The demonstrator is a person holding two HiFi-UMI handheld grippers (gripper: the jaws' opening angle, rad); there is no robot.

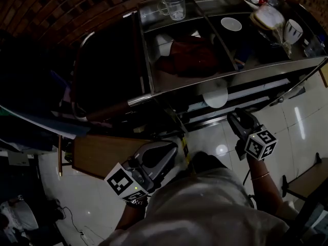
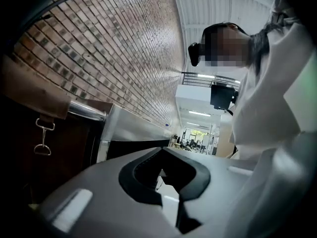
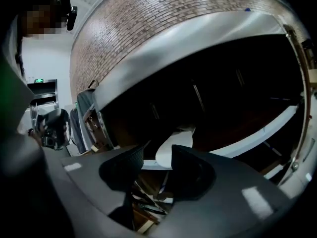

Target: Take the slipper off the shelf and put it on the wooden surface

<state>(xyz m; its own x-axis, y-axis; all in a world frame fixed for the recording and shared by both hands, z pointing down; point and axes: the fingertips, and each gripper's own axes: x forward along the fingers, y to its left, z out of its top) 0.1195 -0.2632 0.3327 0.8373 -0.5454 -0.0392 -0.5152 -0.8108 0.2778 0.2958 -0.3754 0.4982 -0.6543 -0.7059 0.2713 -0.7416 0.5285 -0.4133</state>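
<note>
White flat slipper (image 1: 215,97) lies on a low white board (image 1: 264,88) of the grey metal shelf rack (image 1: 146,50), under the top level. Its rounded end sticks out over the front edge of this board, toward the person. It is still on the shelf, and no gripper touches it.

The right gripper (image 1: 234,116) hangs just in front of the slipper, a little to its right in the head view, and near it. In the right gripper view its two dark fingers (image 3: 121,170) stand moderately apart, and the slipper (image 3: 173,145) shows in the gap, farther ahead, apart from both pads. Nothing is held there.

The left gripper (image 1: 173,148) is lower and to the left, above the glossy pale tiled floor (image 1: 302,117) and just beside the brown wooden surface (image 1: 100,155), which is well apart from the slipper. In the left gripper view its tips meet, and nothing is between them; it points up at a red-brown brick wall (image 2: 124,48).

On the top level of the rack stand a clear glass mug (image 1: 174,6) and a small round white plate (image 1: 231,23). A dark red bundle (image 1: 189,55) lies on the level below them.
</note>
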